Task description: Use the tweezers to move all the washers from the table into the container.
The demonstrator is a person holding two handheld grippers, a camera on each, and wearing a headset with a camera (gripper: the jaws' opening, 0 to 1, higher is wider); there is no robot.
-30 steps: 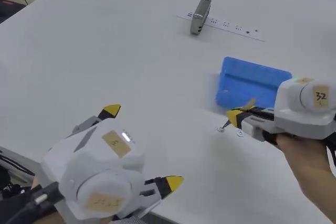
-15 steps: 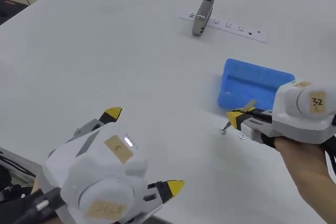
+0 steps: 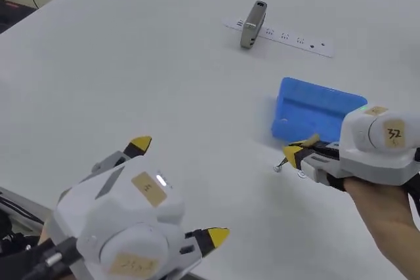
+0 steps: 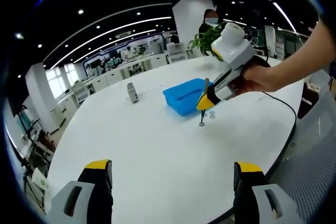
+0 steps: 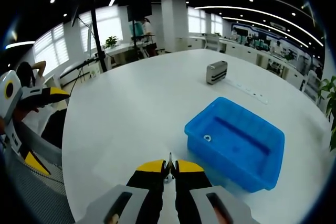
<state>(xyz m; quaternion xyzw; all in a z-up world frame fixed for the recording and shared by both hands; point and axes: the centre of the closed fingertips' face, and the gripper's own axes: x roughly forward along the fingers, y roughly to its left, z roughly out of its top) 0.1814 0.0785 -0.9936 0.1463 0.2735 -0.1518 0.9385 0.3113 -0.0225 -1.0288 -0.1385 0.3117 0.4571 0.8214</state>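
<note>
Barely anything has changed: the right gripper keeps its fingers clamped on the tweezers, tip just ahead of them beside a washer on the tabletop, seemingly not yet picked up; the left gripper has its fingers apart; another washer already lies in the blue container.

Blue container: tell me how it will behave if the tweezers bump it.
The blue container looks like thin plastic holding one washer, so it is probably light. A nudge from the tweezers would likely slide it on the smooth white table rather than tip it, since it is low and wide.
</note>
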